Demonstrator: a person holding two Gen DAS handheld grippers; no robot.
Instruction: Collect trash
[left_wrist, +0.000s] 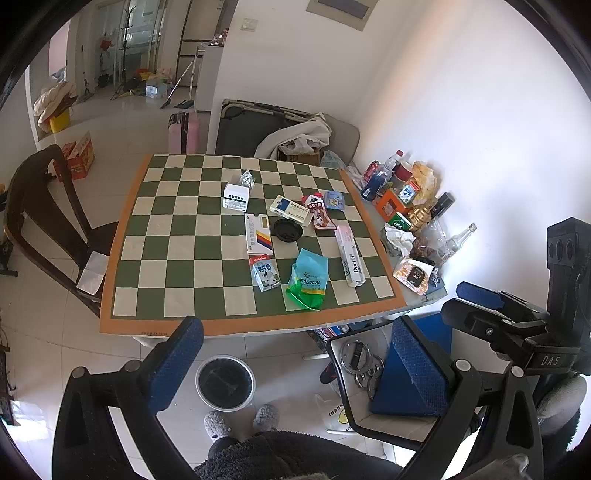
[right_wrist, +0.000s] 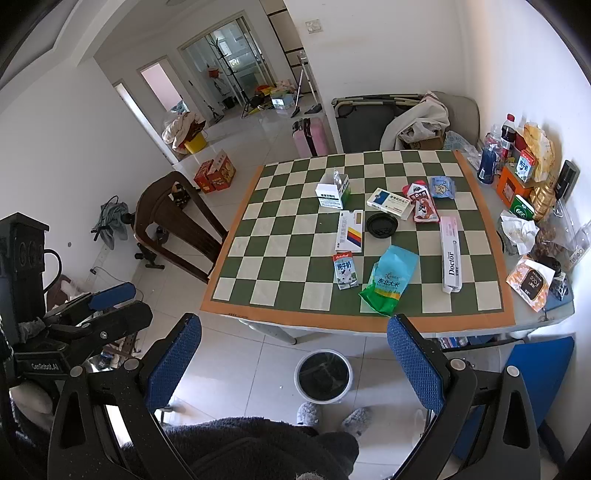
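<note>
Trash lies across the green-and-cream checkered tablecloth (left_wrist: 177, 258) (right_wrist: 280, 258): a green-blue rice bag (left_wrist: 308, 280) (right_wrist: 389, 280), a small milk carton (left_wrist: 264, 273) (right_wrist: 345, 269), a long "Doctor" toothpaste box (left_wrist: 351, 254) (right_wrist: 451, 254), a black lid (left_wrist: 288, 229) (right_wrist: 382, 224), a striped white box (left_wrist: 258, 234) (right_wrist: 350, 230) and a red snack packet (left_wrist: 319, 214) (right_wrist: 423, 206). A round bin (left_wrist: 225, 382) (right_wrist: 323, 374) with a dark liner stands on the floor before the table. My left gripper (left_wrist: 295, 354) and right gripper (right_wrist: 295, 354) hover open above the floor, short of the table, holding nothing.
Bottles, boxes and wrappers (left_wrist: 406, 206) (right_wrist: 524, 184) crowd the table's right edge by the wall. A dark wooden chair (left_wrist: 44, 214) (right_wrist: 173, 221) stands left of the table, a blue chair (right_wrist: 535, 376) to the right. A person's grey slippers (left_wrist: 240, 421) are beside the bin.
</note>
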